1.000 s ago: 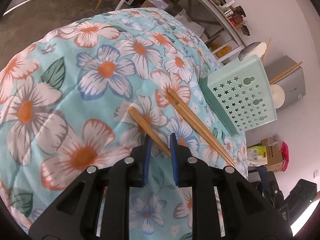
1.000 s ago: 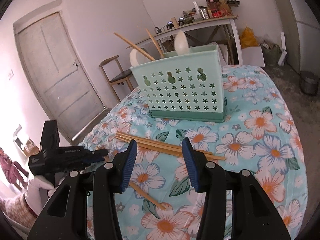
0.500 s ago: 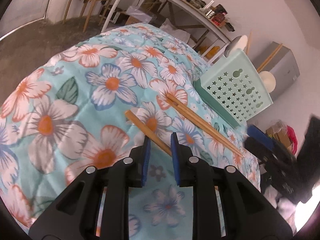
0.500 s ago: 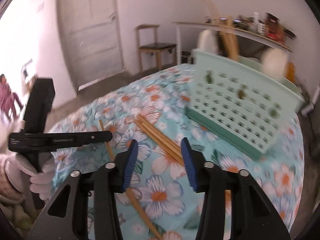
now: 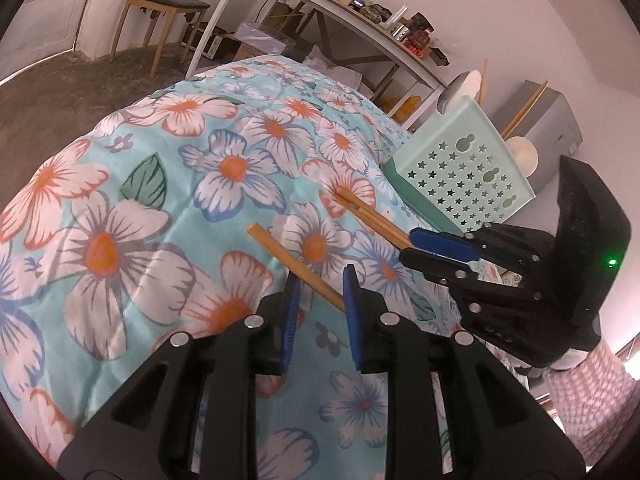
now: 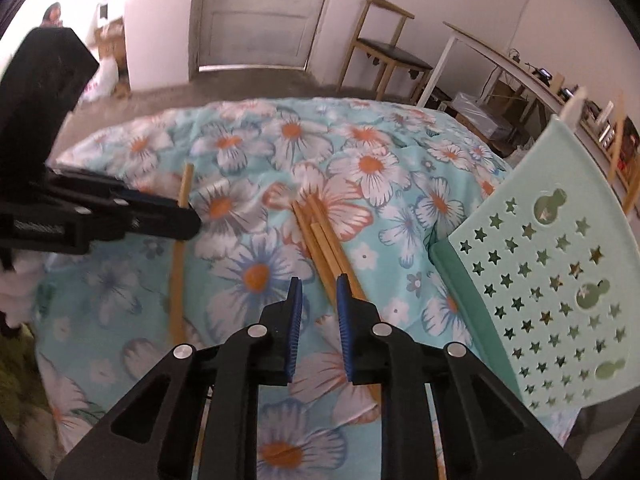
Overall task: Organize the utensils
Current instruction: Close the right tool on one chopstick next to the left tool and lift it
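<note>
Wooden chopstick (image 5: 296, 267) lies between the left hand-held gripper's (image 5: 320, 304) spread pads, unpinched.

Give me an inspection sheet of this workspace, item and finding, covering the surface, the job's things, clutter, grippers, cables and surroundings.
Surface: turquoise quilted cloth with orange and white flowers, rumpled.
Job's things: mint green plastic utensil basket with star holes on the cloth, chopsticks and pale spoons standing in it; bundle of wooden chopsticks beside it; single wooden chopstick apart from the bundle.
Clutter: nothing seen on the cloth.
Grippers: left gripper open, the single wooden chopstick between its blue pads; right gripper closing around the bundle of wooden chopsticks, contact unclear.
Cables: nothing seen.
Surroundings: wooden chair, white door, cluttered long shelf table.
</note>
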### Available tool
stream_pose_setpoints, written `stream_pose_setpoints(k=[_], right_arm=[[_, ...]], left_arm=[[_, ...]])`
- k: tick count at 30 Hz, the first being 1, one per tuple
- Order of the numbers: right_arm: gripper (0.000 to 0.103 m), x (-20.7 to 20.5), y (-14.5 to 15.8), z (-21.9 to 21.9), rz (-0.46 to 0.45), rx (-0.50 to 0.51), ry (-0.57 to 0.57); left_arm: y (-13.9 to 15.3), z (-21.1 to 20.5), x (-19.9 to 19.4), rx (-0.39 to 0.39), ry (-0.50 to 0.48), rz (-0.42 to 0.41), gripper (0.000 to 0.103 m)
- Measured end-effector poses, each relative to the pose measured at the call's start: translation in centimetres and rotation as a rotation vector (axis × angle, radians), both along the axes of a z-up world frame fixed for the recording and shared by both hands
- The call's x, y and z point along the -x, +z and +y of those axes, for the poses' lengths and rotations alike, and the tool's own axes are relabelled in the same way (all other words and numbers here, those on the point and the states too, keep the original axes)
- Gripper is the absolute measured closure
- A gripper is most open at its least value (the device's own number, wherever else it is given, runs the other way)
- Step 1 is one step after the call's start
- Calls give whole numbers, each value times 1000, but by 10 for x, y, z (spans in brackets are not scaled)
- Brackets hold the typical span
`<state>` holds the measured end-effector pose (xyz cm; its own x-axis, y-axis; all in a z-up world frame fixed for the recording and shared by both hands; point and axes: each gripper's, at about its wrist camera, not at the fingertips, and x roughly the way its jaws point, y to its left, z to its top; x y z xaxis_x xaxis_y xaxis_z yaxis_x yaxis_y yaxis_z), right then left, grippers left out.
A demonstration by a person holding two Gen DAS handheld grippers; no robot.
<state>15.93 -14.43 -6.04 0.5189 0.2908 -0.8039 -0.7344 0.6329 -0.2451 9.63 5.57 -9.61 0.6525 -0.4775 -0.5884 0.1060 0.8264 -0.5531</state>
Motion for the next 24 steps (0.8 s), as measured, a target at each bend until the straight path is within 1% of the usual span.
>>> stream_pose_setpoints(k=[5,10,14,22,24], right_arm=[[90,0,-8,12,-49,63,45],[91,2,-13,19,-95,102,59],[94,1,-14,22,-105,98,48],[94,-7,-16,36,-127,101,46],[94,-9,-15,37,-120,86,41]], left_arm=[[0,-1,-1,-10,-2,-6,82],[0,-2,-1,-11,-1,-7,81],[0,-2,-1,-11,-2,-7,81],[0,-2,-1,-10,-1,-7,81],[0,-3,-1,-12,0,-9,81]])
